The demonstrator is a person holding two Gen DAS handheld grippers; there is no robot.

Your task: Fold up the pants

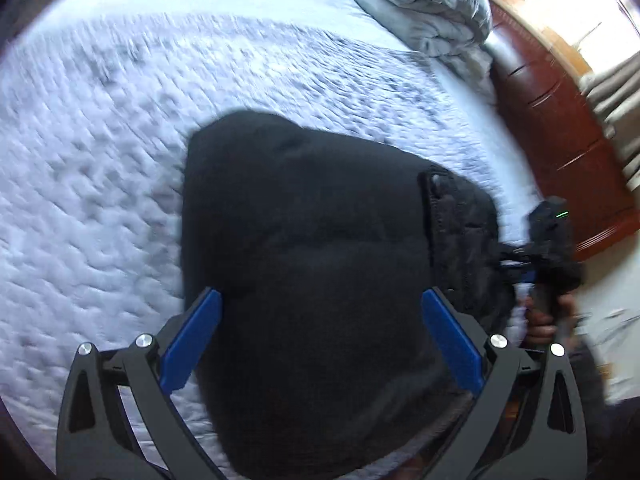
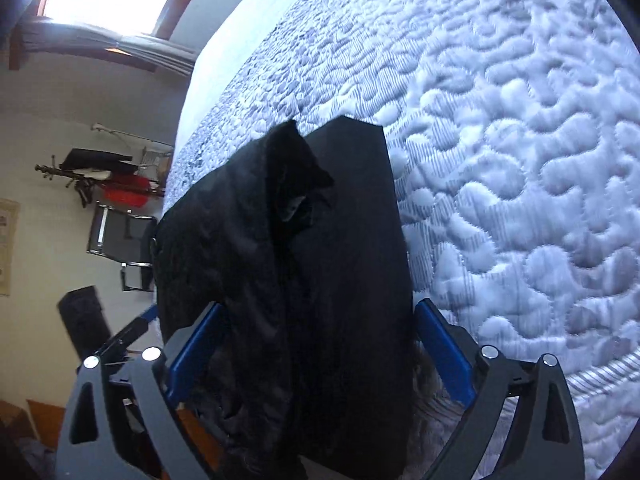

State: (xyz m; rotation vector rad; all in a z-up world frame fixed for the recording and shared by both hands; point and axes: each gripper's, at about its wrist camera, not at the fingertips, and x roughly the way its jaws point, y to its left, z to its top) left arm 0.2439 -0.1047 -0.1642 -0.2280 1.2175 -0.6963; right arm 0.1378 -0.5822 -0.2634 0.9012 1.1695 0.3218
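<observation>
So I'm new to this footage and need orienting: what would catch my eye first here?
The black pants, folded into a dark bundle, lie on the pale quilted mattress near its edge. Both the left gripper and the right gripper stand open around them. A folded grey duvet sits at the far end.

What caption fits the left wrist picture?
Open left gripper over folded black pants on a quilted bed.
</observation>
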